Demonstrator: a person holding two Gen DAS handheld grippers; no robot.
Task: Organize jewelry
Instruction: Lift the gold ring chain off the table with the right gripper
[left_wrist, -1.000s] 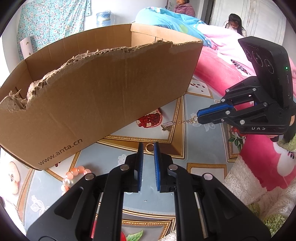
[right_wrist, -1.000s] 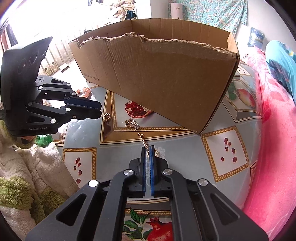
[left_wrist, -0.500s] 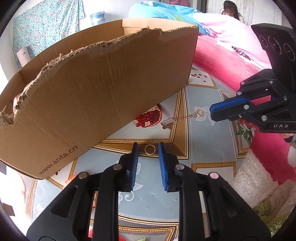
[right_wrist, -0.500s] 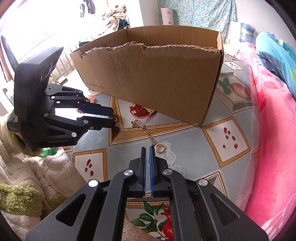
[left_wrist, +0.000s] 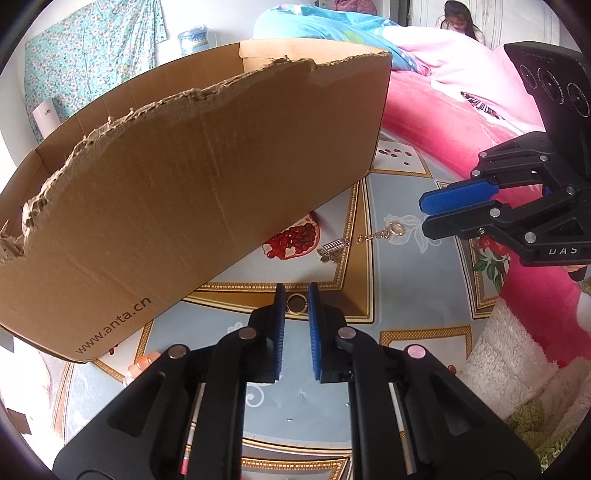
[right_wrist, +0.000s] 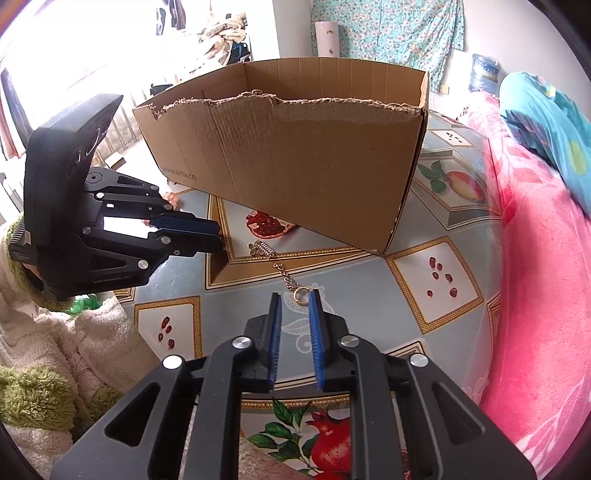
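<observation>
While jaws part: ring, chain.

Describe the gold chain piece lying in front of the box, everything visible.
The gold chain piece looks like thin metal: a fan-shaped charm at one end, short links, a round clasp ring at the other. It lies flat and nearly straight on the patterned tablecloth, just in front of the cardboard box, not touching it. The right gripper has just been opening; its ring end sits at the fingers' tips, unpinched. A separate gold ring lies apart by the left gripper.
</observation>
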